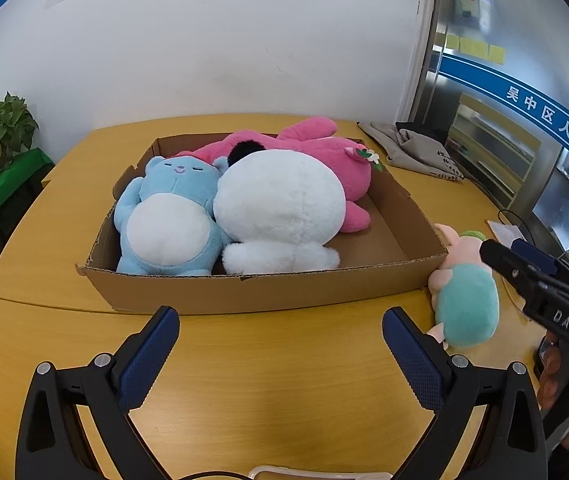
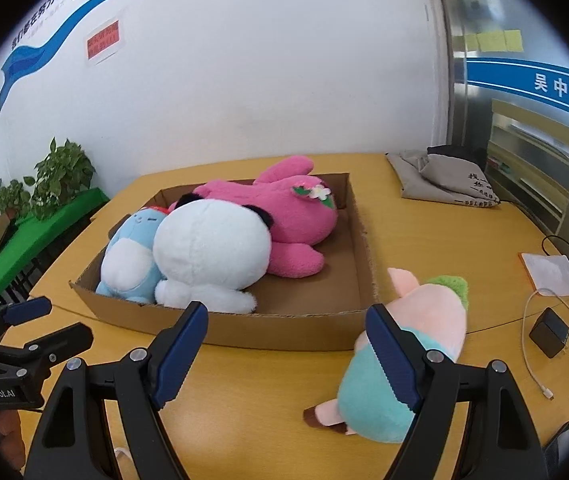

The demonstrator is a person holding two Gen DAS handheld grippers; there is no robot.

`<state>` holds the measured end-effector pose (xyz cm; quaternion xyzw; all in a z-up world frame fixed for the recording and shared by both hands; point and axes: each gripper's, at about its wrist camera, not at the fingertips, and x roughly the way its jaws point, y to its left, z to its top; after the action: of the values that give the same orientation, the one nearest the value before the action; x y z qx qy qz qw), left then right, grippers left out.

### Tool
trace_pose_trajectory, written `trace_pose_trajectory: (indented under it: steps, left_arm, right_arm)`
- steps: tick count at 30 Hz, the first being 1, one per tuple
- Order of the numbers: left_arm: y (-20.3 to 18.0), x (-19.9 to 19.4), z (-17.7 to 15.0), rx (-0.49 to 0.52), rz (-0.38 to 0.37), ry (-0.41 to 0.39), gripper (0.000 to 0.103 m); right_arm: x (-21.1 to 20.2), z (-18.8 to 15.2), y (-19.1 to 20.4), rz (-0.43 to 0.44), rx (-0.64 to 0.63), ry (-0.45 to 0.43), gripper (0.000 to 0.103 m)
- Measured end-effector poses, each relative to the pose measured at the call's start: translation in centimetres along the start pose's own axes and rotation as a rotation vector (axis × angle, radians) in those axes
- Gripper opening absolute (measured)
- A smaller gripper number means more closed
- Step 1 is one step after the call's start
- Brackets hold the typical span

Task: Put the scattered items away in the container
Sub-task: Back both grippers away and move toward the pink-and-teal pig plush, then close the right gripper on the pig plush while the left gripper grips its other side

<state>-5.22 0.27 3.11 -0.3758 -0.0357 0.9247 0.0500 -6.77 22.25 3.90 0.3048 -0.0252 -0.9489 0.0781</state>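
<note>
A cardboard box [image 1: 268, 288] [image 2: 284, 328] on the yellow table holds a blue bear plush [image 1: 164, 216] [image 2: 128, 260], a white panda plush [image 1: 280, 208] [image 2: 208, 248] and a pink rabbit plush [image 1: 324, 152] [image 2: 296, 216]. A pink pig plush in a teal outfit [image 1: 464, 300] [image 2: 404, 360] lies on the table right of the box. My left gripper [image 1: 280, 348] is open and empty in front of the box. My right gripper [image 2: 288, 344] is open, its right finger against the pig's left side; it shows in the left wrist view [image 1: 524, 272].
A grey cloth bag [image 1: 416, 148] [image 2: 444, 184] lies at the back right. Cables, a black charger [image 2: 548, 336] and a white pouch [image 2: 552, 272] lie at the right edge. Potted plants [image 2: 60, 176] stand on a green surface left of the table.
</note>
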Motion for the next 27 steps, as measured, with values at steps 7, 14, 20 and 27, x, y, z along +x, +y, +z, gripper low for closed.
trace_pose_trajectory:
  steps: [7,14,20,27]
  left_arm:
    - [-0.7,1.5,-0.6,0.012,-0.017,0.038,0.103]
    - [-1.4,2.3,-0.7,0.031,-0.024,0.061,0.103]
    - [-1.4,2.5,-0.9,0.031,-0.029,0.071,0.103]
    - [-2.8,3.7,-1.1,0.029,-0.082,0.100,0.103]
  right_arm:
    - [4.8,-2.0,-9.6,-0.171,0.174,0.164,0.083]
    - [9.7,-5.7,-11.8,0.053,0.321,0.282,0.102]
    - [8.8,-7.0,-9.0,0.154,0.201,0.327,0.087]
    - [5.4,-9.1,-4.9,0.260,0.048,0.395,0.085]
